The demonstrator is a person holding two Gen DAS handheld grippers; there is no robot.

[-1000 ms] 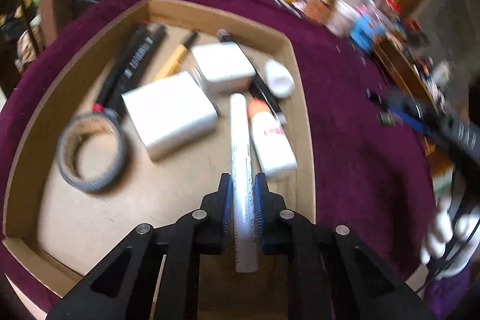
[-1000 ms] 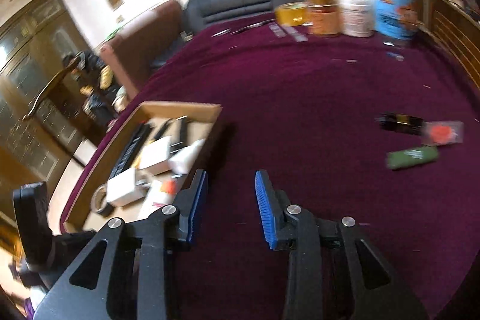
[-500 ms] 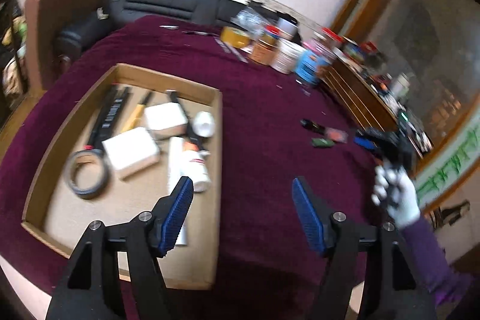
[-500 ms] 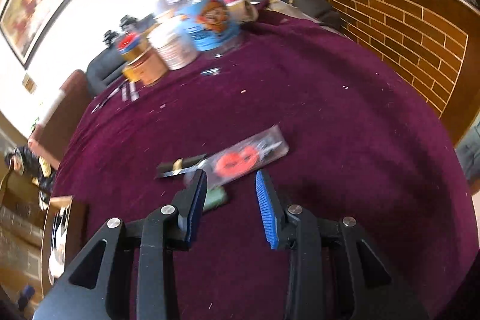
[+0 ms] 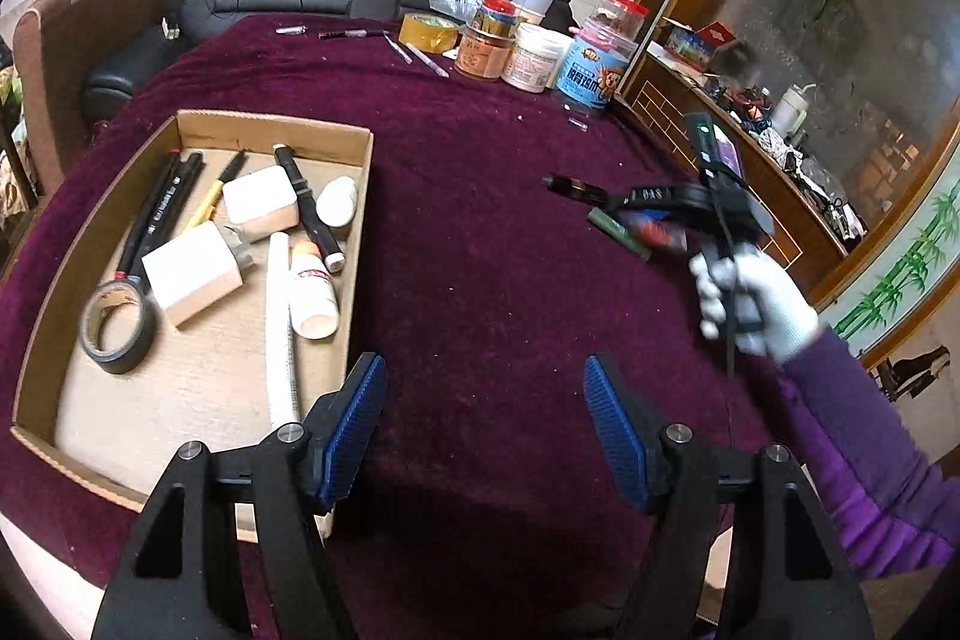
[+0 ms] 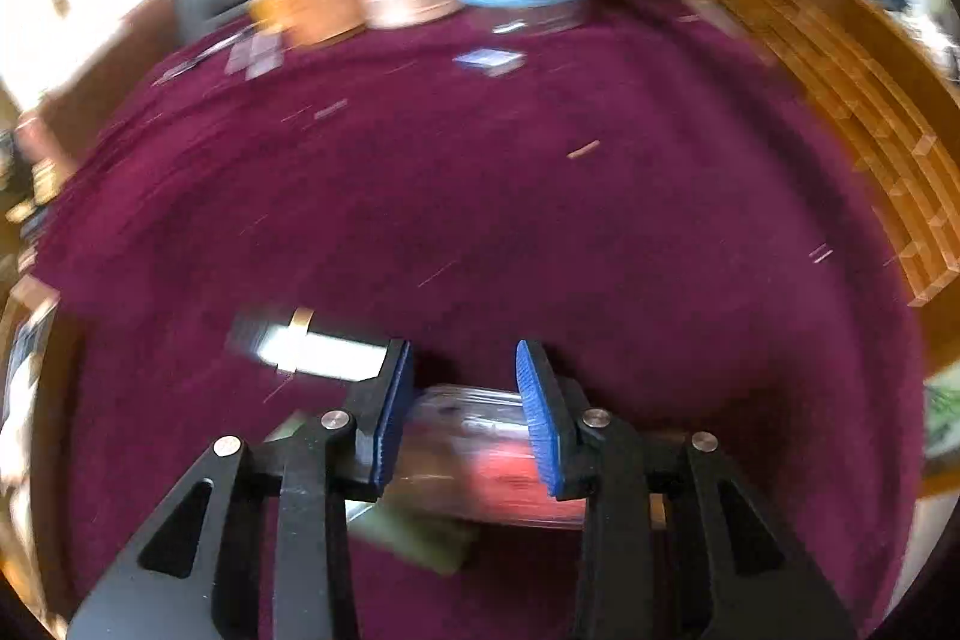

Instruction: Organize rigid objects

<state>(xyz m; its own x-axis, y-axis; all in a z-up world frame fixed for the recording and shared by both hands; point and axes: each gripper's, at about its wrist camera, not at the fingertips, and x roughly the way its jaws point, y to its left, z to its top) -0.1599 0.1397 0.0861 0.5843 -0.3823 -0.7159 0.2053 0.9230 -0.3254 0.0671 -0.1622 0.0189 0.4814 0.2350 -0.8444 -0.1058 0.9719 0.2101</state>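
Clear packet (image 6: pixel 480 436), red-printed and blurred, lies between right gripper (image 6: pixel 465 415) fingers.

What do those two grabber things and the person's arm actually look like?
Both the left gripper and right gripper are black frames with triangular cut-outs, silver screws and ribbed blue pads. The right hand wears a white glove and purple sleeve; a black cable hangs by it.

The left gripper (image 5: pixel 486 430) no longer holds the white tube (image 5: pixel 281 334); the tube now lies in the box (image 5: pixel 273 129), and the gripper is wide open. The right gripper (image 6: pixel 465 415) has moved down over the clear packet (image 6: pixel 480 454).
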